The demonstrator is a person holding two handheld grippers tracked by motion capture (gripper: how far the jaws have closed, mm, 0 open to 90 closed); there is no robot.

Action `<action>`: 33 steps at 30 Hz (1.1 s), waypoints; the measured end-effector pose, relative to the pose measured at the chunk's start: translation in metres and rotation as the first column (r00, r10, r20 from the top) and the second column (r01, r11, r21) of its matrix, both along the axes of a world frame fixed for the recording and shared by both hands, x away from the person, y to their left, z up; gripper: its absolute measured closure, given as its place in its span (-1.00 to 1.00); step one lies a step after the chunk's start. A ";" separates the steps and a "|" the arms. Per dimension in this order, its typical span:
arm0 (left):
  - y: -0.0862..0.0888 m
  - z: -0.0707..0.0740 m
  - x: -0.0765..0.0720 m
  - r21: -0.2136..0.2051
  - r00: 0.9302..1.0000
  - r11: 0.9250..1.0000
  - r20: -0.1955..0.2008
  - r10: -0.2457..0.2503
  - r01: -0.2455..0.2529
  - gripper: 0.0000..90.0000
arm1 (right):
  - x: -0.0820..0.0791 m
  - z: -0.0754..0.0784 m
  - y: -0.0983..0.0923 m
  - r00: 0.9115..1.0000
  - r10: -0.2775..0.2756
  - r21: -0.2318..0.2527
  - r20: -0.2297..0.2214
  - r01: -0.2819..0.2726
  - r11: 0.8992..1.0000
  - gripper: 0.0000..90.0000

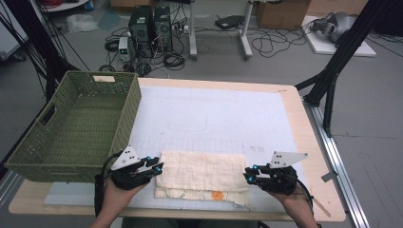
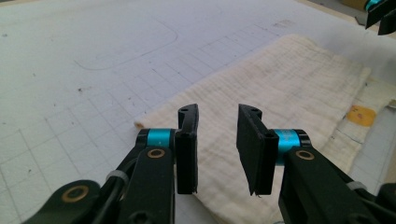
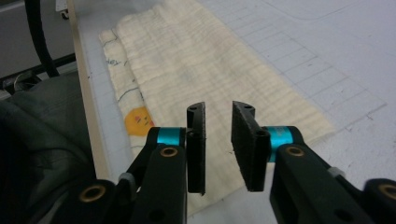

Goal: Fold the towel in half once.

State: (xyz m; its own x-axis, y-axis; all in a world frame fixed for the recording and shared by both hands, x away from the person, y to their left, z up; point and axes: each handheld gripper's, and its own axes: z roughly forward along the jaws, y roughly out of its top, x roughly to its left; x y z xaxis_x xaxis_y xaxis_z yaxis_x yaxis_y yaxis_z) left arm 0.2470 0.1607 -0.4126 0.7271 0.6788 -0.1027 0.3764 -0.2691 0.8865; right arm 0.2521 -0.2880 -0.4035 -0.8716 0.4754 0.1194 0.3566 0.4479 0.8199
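Observation:
A cream folded cloth (image 1: 202, 173) lies flat on the white gridded mat near the table's front edge, with an orange patch (image 1: 217, 195) on its lower layer. My left gripper (image 1: 159, 167) sits at the cloth's left end, its jaws apart and empty. In the left gripper view the gripper (image 2: 218, 109) hovers just over the cloth (image 2: 289, 79) without pressing on it. My right gripper (image 1: 248, 175) is at the cloth's right end. In the right gripper view its jaws (image 3: 218, 106) stand apart above the cloth (image 3: 187, 56), beside the orange patch (image 3: 138, 120).
A green woven basket (image 1: 126, 114) stands at the table's left, empty inside. The white mat (image 1: 214, 114) stretches bare beyond the cloth. The table's front edge (image 3: 86, 107) runs close behind the cloth. Computers and cables sit on the floor past the table.

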 end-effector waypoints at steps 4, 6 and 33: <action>-0.004 -0.006 0.004 0.027 1.000 1.000 -0.026 -0.015 0.016 0.50 | 0.005 -0.005 0.007 1.000 0.006 -0.015 -0.012 -0.006 1.000 0.55; -0.007 -0.011 0.004 0.045 0.999 0.998 -0.041 -0.031 0.033 0.50 | 0.007 -0.011 0.012 0.999 0.026 -0.038 -0.024 -0.027 0.999 0.50; -0.012 -0.020 0.009 0.132 0.992 0.986 -0.088 -0.091 0.102 0.98 | 0.016 -0.024 0.024 0.995 0.082 -0.123 -0.055 -0.088 0.988 0.95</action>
State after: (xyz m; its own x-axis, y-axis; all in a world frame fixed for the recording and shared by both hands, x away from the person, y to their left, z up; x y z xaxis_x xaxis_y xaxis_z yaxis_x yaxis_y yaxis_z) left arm 0.2558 0.1482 -0.4328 0.7828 0.6177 -0.0757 0.4122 -0.4234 0.8067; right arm 0.2680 -0.2638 -0.4271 -0.9041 0.4135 0.1081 0.3517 0.5762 0.7378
